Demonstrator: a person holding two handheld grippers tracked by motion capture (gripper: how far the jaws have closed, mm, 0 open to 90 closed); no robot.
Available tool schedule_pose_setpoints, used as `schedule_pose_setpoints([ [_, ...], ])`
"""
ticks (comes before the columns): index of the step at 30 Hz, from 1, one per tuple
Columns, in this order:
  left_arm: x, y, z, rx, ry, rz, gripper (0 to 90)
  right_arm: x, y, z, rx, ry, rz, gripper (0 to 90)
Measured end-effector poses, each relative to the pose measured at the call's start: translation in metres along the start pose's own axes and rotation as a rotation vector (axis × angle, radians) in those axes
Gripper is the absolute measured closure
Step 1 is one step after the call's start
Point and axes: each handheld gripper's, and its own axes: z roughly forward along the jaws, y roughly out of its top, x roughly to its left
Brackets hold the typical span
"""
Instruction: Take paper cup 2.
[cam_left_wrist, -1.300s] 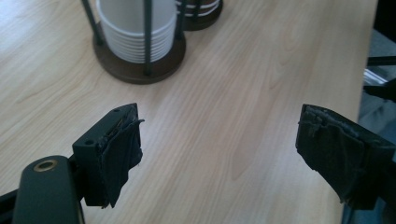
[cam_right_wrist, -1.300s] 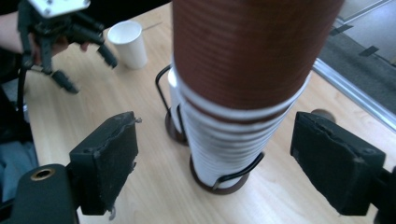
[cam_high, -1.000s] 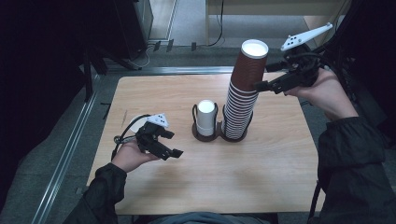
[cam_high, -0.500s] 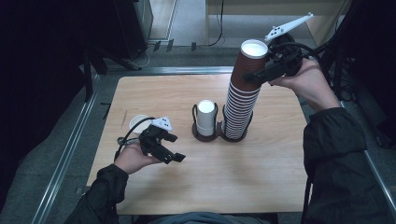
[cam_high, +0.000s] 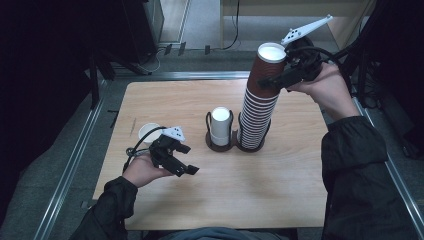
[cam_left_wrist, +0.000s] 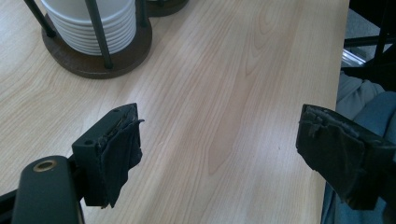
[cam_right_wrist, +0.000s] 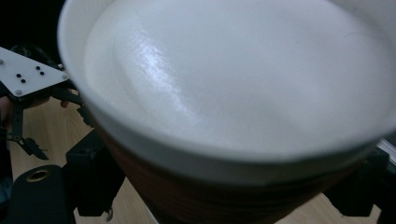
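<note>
Two grippers were in use: the right gripper (cam_high: 266, 82) had its jaws around the top brown paper cup (cam_high: 269, 62) of the tall stack (cam_high: 256, 115), and the left gripper (cam_high: 186, 167) hovered with jaws wide apart above the wooden table (cam_high: 280, 175).

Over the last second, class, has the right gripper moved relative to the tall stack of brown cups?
Yes. The right gripper has swung in leftward and up, from beside the brown cup stack to its top cup.
</note>
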Motion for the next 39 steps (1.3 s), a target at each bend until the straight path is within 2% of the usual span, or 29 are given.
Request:
schedule_pose_setpoints([
  [5, 0.001, 0.0, -0.001, -0.005, -0.002, -0.001, 14.1, 0.0, 0.0, -0.001, -0.002, 0.002, 0.0, 14.7],
  [8, 0.001, 0.0, -0.002, -0.008, -0.017, -0.009, 14.1, 0.0, 0.002, -0.003, 0.002, -0.001, -0.009, 15.0],
  [12, 0.001, 0.0, -0.003, -0.018, -0.024, -0.012, 13.1, 0.002, 0.008, -0.012, -0.033, 0.0, -0.014, 15.2],
  [14, 0.001, 0.0, -0.003, -0.02, -0.022, -0.013, 12.6, 0.003, 0.01, -0.014, -0.034, -0.003, -0.02, 15.2],
  [17, 0.001, 0.0, -0.004, -0.027, -0.023, -0.017, 9.6, 0.007, 0.017, -0.021, -0.04, -0.017, -0.034, 15.3],
  [20, 0.001, 0.001, -0.007, -0.058, -0.034, -0.022, 7.7, 0.009, 0.021, -0.025, -0.045, -0.024, -0.039, 15.2],
  [21, 0.001, 0.001, -0.008, -0.069, -0.036, -0.023, 7.7, 0.011, 0.025, -0.028, -0.041, -0.039, -0.051, 15.2],
  [25, 0.001, 0.002, -0.008, -0.06, -0.027, -0.029, 7.9, 0.015, 0.032, -0.034, -0.037, -0.057, -0.068, 15.2],
  [27, -0.001, 0.001, -0.008, -0.055, 0.009, -0.011, 10.0, 0.019, 0.04, -0.043, -0.048, -0.064, -0.082, 15.2],
  [28, -0.001, 0.001, -0.008, -0.055, 0.009, -0.011, 14.5, 0.021, 0.043, -0.046, -0.05, -0.065, -0.086, 15.2],
  [29, -0.002, 0.001, -0.009, -0.066, 0.012, -0.003, 14.5, 0.021, 0.043, -0.046, -0.05, -0.065, -0.086, 15.2],
  [30, -0.001, 0.002, -0.011, -0.091, -0.001, -0.018, 15.7, 0.025, 0.048, -0.051, -0.047, -0.073, -0.097, 15.1],
  [32, 0.001, 0.002, -0.012, -0.103, -0.007, -0.03, 15.9, 0.029, 0.052, -0.057, -0.052, -0.075, -0.108, 15.1],
  [36, 0.003, 0.001, -0.012, -0.102, -0.014, -0.039, 18.7, 0.036, 0.059, -0.066, -0.066, -0.081, -0.132, 15.1],
  [37, 0.003, 0.001, -0.012, -0.104, -0.031, -0.039, 22.1, 0.042, 0.064, -0.07, -0.069, -0.091, -0.155, 15.1],
  [38, 0.003, 0.001, -0.012, -0.104, -0.031, -0.039, 22.7, 0.042, 0.064, -0.07, -0.069, -0.091, -0.155, 15.1],
  [39, 0.003, 0.001, -0.013, -0.111, -0.038, -0.038, 23.0, 0.048, 0.067, -0.073, -0.073, -0.076, -0.166, 15.1],
])
